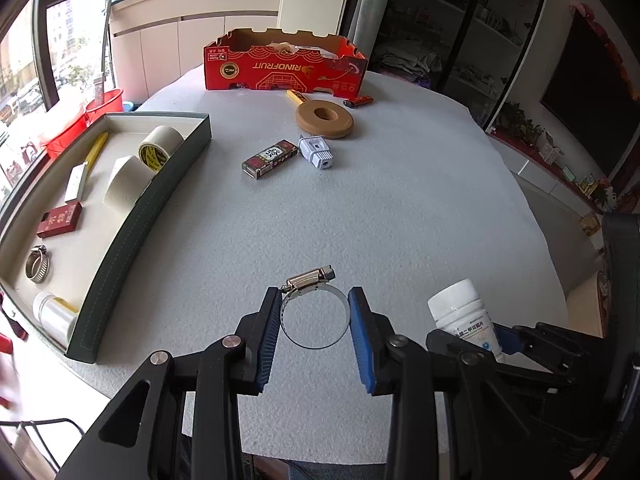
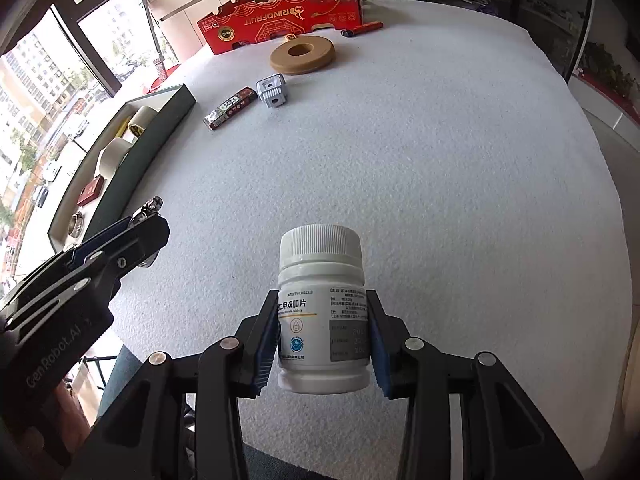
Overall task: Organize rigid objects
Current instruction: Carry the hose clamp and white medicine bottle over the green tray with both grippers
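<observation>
Both grippers hold objects at the near edge of the grey felt table (image 1: 400,200).

Left gripper (image 1: 315,314) has its blue pads touching either side of a metal hose clamp (image 1: 315,308); right gripper (image 2: 323,334) is clamped on an upright white pill bottle (image 2: 322,308). Along the table's left edge, the dark green tray (image 1: 132,240) holds tape rolls (image 1: 160,147) and another hose clamp (image 1: 37,263).
</observation>
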The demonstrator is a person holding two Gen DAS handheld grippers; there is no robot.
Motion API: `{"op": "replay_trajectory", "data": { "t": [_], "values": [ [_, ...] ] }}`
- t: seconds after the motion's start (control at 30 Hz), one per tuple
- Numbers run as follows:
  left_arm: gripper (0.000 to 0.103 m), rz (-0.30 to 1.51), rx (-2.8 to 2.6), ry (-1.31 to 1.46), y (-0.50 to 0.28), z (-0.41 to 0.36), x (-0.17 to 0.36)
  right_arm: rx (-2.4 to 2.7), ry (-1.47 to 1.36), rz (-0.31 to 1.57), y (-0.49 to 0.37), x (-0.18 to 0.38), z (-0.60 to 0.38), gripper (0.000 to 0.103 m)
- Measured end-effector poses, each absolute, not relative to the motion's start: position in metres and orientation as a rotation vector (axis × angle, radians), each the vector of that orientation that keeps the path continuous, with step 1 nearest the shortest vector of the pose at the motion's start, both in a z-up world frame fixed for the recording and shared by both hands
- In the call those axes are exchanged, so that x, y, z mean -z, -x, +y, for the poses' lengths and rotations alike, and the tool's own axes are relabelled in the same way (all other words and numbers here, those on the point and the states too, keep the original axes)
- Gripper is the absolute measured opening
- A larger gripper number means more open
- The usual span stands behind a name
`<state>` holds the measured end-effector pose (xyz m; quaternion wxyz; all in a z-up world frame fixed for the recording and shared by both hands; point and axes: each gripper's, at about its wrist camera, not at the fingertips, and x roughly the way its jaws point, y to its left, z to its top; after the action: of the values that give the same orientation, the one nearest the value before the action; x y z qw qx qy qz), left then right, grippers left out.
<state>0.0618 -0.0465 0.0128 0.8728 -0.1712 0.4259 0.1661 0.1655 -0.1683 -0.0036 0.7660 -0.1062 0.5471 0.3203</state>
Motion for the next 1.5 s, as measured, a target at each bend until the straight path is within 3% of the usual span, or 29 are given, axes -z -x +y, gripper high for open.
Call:
{"op": "replay_trajectory", "data": {
  "t": [0.7,1.5],
  "values": [
    [0.037,0.724,-0.390,0.403,0.008,-0.020,-0.052,-0.766,0.295,1.115,-0.105,-0.032,-0.128,0.042],
    [0.037,0.609,-0.648,0.547,0.092,0.078,-0.058,-0.963,0.341,1.078,-0.070,-0.051,-0.023,0.042]
  ]
}}
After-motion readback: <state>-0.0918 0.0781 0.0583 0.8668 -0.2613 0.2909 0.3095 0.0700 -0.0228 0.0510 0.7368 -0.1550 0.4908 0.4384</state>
